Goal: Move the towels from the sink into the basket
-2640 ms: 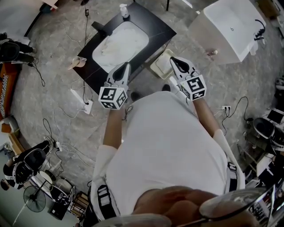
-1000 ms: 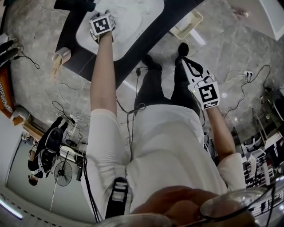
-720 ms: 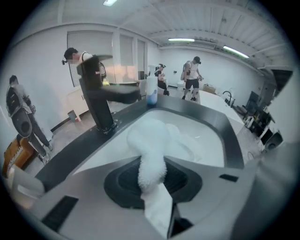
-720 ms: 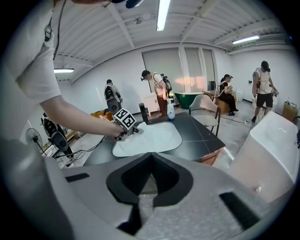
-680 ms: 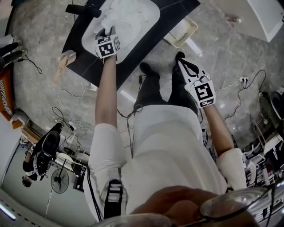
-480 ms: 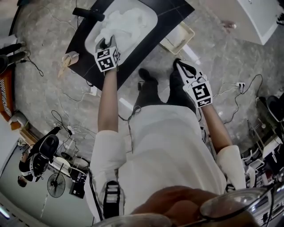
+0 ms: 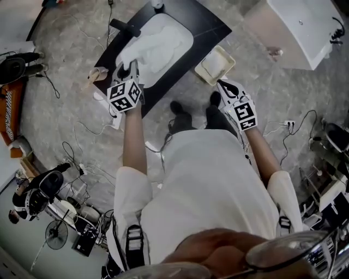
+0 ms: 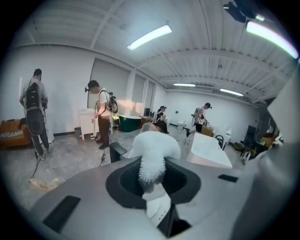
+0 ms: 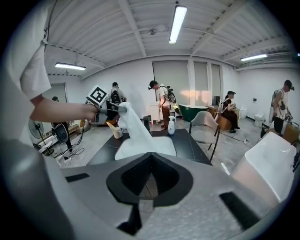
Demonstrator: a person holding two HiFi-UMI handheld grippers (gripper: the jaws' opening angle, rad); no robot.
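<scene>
At the far left of the head view, cables (image 7: 82,158) trail across the grey stone floor (image 7: 65,120). Next comes the person's left arm, stretched forward with the left tool (image 7: 128,70) held over the near left corner of the black bench (image 7: 204,27). Its jaws have just been closing and are clenched on 1 end of the white towel (image 7: 158,46). The left gripper view shows the fluffy cloth pinched between the jaws and bulging out beyond the tips. In the right gripper view, the towel runs as a taut slanted strip from that raised tool down into the sink (image 7: 188,39). The rest of the cloth lies heaped in the basin and covers most of it.

A black faucet (image 7: 124,27) stands at the sink's far left side, and a white pump bottle (image 7: 157,4) sits on the bench at the far end. A pale cup-like thing (image 7: 98,73) rests at the bench's left corner; I cannot tell exactly what it is.

Right of the bench, the pale rectangular basket (image 7: 227,53) sits on the floor, close to the bench's edge. Just nearer than the basket, the right tool (image 7: 223,86) points toward it. Its jaws are pressed together with nothing between them. At the upper right stands a large white tub (image 7: 305,27).
</scene>
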